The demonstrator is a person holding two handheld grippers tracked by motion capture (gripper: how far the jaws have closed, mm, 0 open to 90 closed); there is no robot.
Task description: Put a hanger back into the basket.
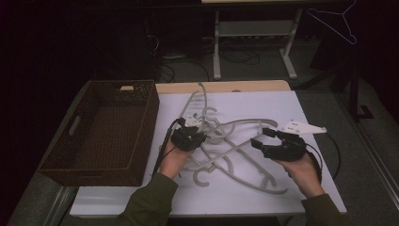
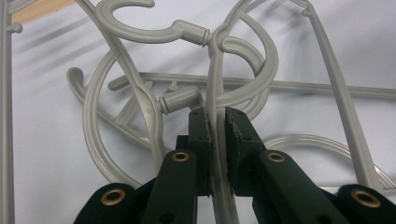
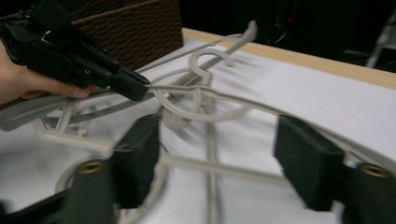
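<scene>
Near the desk's (image 1: 263, 197) front edge the right gripper (image 1: 269, 139) hovers with fingers apart over the tangled grey hangers (image 1: 235, 157), the left gripper (image 1: 196, 128) has its fingers clamped on one hanger's thin arm (image 2: 216, 88), and the wicker basket (image 1: 101, 132) sits left.

Smooth grey plastic hangers (image 2: 243, 60), rough woven wicker basket (image 1: 113, 136), seemingly matt white tabletop (image 1: 263, 103)
</scene>
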